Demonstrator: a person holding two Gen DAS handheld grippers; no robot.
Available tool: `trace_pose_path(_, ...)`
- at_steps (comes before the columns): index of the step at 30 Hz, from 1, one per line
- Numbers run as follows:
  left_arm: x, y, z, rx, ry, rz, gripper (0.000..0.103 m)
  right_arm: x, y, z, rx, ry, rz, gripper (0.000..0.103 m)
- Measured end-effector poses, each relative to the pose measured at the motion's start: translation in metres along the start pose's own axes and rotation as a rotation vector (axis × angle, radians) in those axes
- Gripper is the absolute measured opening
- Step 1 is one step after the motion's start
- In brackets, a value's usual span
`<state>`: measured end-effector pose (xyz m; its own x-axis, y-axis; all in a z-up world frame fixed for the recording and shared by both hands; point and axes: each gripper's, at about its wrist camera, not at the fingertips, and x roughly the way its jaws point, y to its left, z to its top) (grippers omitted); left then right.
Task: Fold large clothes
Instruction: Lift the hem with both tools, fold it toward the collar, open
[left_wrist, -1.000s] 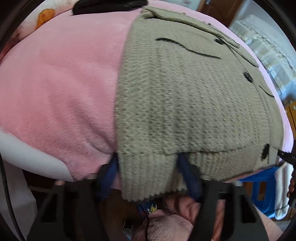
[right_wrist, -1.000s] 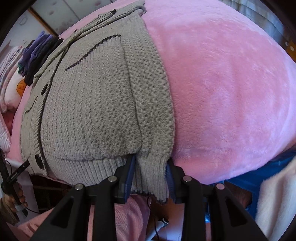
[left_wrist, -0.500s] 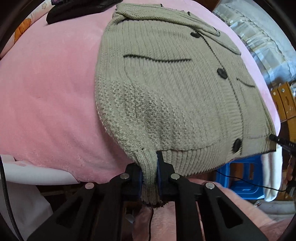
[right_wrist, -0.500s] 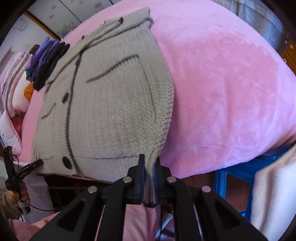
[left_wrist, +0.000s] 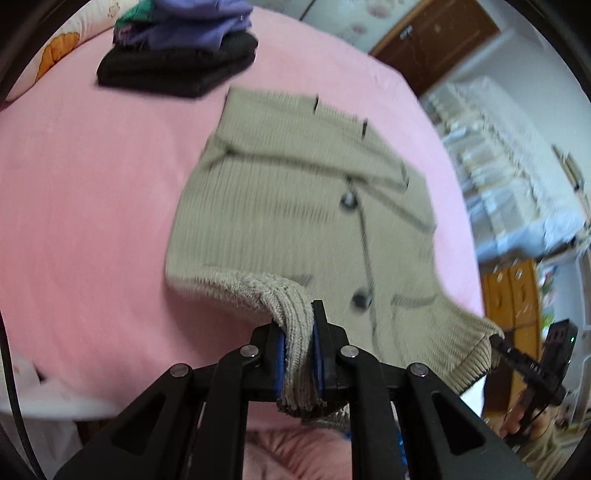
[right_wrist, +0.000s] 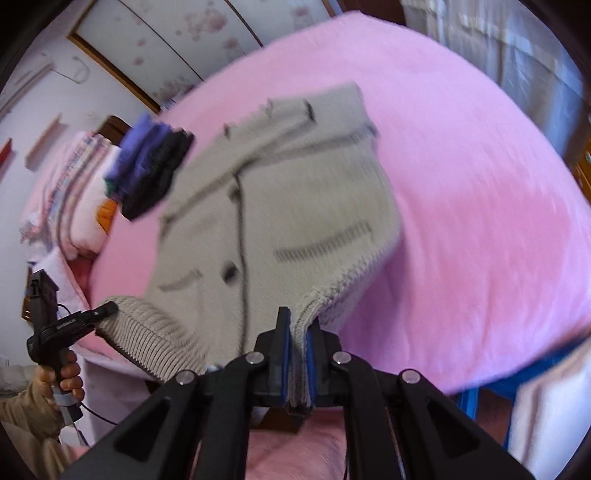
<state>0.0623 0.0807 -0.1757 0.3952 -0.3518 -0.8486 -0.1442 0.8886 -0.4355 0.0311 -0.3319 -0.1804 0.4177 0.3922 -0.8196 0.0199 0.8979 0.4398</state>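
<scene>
Left tool (left_wrist: 298, 345): pinching the ribbed hem corner of the cardigan (left_wrist: 295, 206).
Cardigan: hem raised, collar end on the pink bed (left_wrist: 92, 192).
Right tool (right_wrist: 298, 363): pinching the opposite hem corner.
Risk: uneven carry would skew the fold; knit could slip from the pads.

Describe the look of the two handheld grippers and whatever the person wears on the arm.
Both the left gripper and right gripper are matte black frames of angled struts joined by round silver pins, with blue pads lining the fingers. Seen from the side, the left one has a pistol-style black handle with a thin black cable trailing off. The sleeve is beige.
</scene>
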Motion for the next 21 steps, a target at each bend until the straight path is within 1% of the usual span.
trace_pose_path(1,0.000,-0.002,0.018,-0.018,-0.015,-0.001,0.010,0.000,0.003,0.012,-0.001,-0.011,0.007,0.007)
trace_pose_path(3,0.005,-0.005,0.042,-0.051,-0.027,-0.005,0.010,0.004,0.007,0.046,0.023,-0.033,0.024,0.007)
trace_pose_path(4,0.011,-0.007,0.059,-0.070,-0.037,0.002,0.010,0.007,0.007,0.057,0.038,-0.039,0.030,0.007)
trace_pose_path(6,0.022,-0.010,0.087,-0.100,-0.056,0.014,0.010,0.019,0.003,0.093,0.091,-0.063,0.044,0.007)
trace_pose_path(7,0.030,-0.009,0.107,-0.122,-0.067,0.027,0.010,0.025,0.001,0.105,0.113,-0.070,0.049,0.007)
trace_pose_path(11,0.069,0.001,0.159,-0.210,-0.073,0.080,0.010,0.067,-0.027,0.171,0.242,-0.089,0.059,0.007)
trace_pose_path(13,0.098,0.011,0.188,-0.248,-0.061,0.127,0.010,0.089,-0.043,0.195,0.287,-0.088,0.049,0.007)
trace_pose_path(15,0.129,0.025,0.212,-0.281,-0.045,0.170,0.010,0.121,-0.062,0.225,0.325,-0.076,0.010,0.007)
trace_pose_path(17,0.159,0.036,0.229,-0.300,-0.027,0.189,0.011,0.148,-0.076,0.243,0.346,-0.055,-0.009,0.007)
trace_pose_path(19,0.186,0.041,0.239,-0.301,0.005,0.237,0.011,0.185,-0.088,0.257,0.353,0.004,-0.032,0.007)
trace_pose_path(21,0.208,0.045,0.245,-0.296,0.035,0.272,0.012,0.220,-0.094,0.264,0.329,0.071,-0.098,0.007)
